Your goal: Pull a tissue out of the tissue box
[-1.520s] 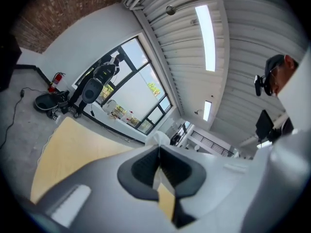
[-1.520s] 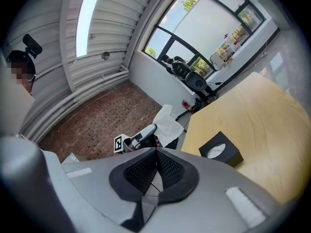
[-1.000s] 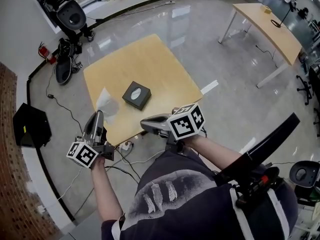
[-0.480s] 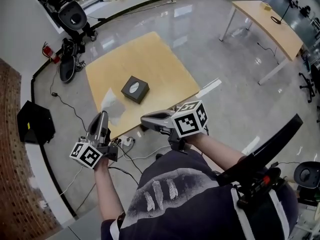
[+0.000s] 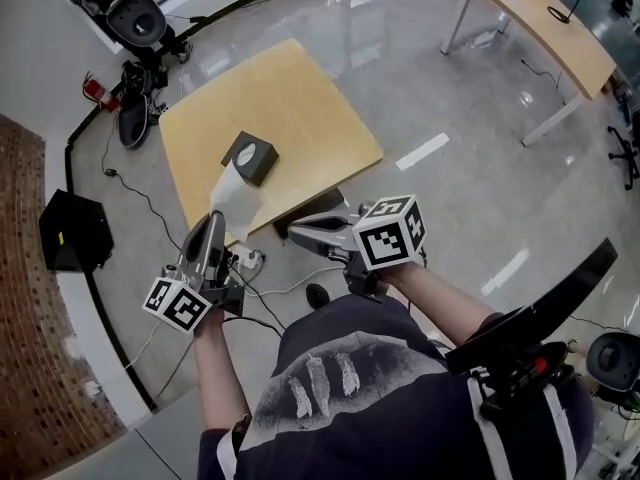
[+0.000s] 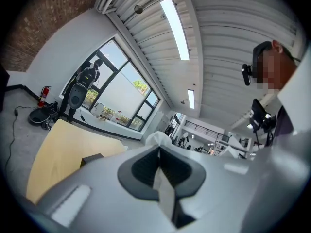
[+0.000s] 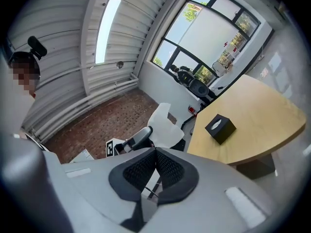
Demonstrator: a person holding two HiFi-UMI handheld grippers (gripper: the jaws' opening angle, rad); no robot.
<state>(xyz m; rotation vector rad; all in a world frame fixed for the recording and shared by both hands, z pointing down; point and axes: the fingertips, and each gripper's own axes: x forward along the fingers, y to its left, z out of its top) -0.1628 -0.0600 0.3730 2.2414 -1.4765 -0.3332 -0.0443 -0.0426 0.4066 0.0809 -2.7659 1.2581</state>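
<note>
Wooden table [image 5: 310,118] bears the box [image 5: 250,157], well apart from both grippers. The left gripper [image 5: 215,220] pinches the white tissue [image 5: 236,200], clear of the box. The right gripper [image 5: 288,230] is closed and empty. A black case [image 5: 70,233] and cables [image 5: 130,193] lie on the floor. The tissue hides the table's near corner.
</note>
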